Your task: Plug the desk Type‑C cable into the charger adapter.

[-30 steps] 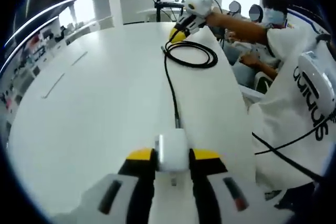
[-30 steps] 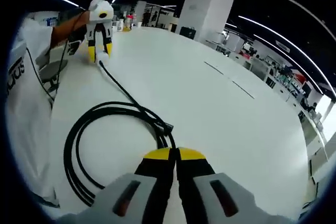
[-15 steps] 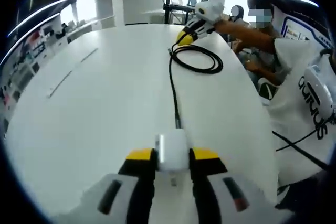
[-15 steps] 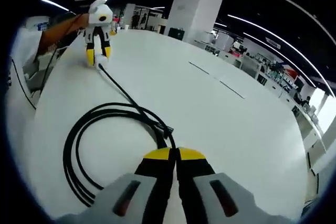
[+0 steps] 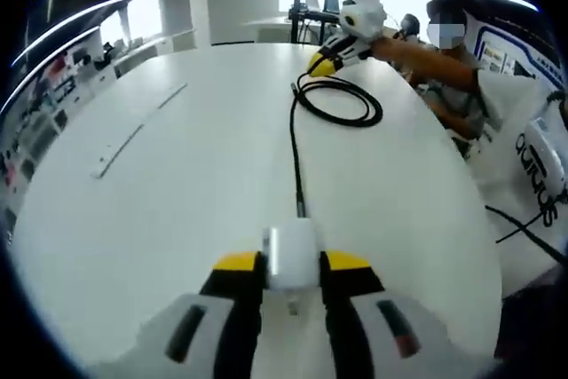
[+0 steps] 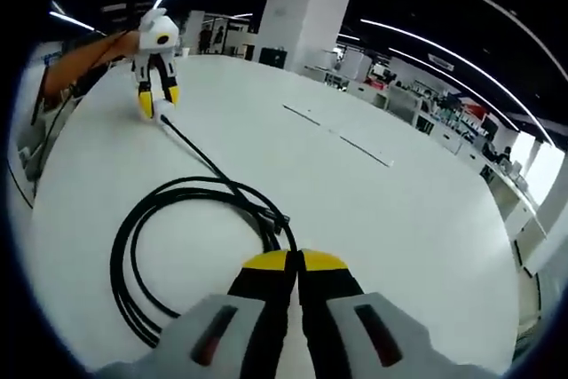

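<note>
White and smooth, a large rounded counter runs through an open office hall with ceiling light strips, white pillars and distant desks.

From the left gripper view, the left hand-held gripper sits at the bottom with its yellow-tipped jaws closed on a white charger adapter, which stands upright between them. A black Type-C cable meets the adapter's far end and runs straight away across the counter. Whether the plug is fully seated cannot be told. At the far end the cable gathers into a flat coil lying on the counter. Just beyond the coil, the right hand-held gripper is held low over the counter by a person's bare arm. A white garment with dark lettering shows at the right edge.

From the right gripper view, the right hand-held gripper has its yellow tips pressed together with nothing seen between them. The cable coil lies just ahead of it, and a free connector end rests near the tips, not touching them. The cable leads off to the left hand-held gripper far across the counter, with the white adapter at its tips.
</note>
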`<action>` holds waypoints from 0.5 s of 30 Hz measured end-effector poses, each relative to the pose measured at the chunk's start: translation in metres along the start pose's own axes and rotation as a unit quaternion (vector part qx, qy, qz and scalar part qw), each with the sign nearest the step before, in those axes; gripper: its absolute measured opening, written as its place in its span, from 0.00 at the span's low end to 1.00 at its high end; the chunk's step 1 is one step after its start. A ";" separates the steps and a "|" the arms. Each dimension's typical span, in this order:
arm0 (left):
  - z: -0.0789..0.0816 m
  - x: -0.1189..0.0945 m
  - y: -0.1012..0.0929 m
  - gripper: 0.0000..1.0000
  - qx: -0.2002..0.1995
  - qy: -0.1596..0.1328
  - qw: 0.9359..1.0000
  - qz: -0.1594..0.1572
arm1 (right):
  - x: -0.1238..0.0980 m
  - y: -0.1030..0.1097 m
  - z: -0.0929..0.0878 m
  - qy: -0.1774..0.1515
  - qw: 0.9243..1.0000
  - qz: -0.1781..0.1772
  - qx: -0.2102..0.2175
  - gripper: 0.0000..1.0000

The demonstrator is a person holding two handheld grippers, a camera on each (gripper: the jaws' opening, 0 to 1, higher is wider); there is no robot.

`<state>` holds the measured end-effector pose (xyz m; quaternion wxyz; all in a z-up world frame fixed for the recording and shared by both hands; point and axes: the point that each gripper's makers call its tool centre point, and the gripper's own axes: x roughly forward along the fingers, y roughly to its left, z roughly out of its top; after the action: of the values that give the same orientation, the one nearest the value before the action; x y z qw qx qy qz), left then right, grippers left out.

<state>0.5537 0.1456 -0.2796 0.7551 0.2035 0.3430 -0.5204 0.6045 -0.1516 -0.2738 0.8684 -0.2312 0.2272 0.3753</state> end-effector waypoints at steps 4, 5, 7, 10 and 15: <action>0.004 0.002 0.021 0.24 -0.009 -0.002 1.000 -0.001 | 0.009 -0.015 0.002 0.002 1.000 -0.013 0.013 0.01; 0.005 0.003 0.027 0.24 -0.009 0.002 1.000 0.002 | 0.013 -0.020 0.002 0.004 1.000 -0.015 0.017 0.01; 0.007 0.004 0.040 0.24 -0.002 0.007 1.000 0.009 | 0.021 -0.027 0.004 0.006 1.000 -0.020 0.021 0.01; 0.011 0.007 0.051 0.24 -0.001 0.006 1.000 0.010 | 0.026 -0.031 0.005 0.008 0.999 -0.030 0.025 0.01; 0.015 0.010 0.065 0.24 -0.003 0.003 1.000 0.013 | 0.044 -0.049 0.011 0.016 0.998 -0.043 0.033 0.01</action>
<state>0.6206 0.1539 -0.2796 0.7615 0.2077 0.3437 -0.5088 0.6708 -0.1511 -0.2788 0.8871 -0.2184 0.2433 0.3258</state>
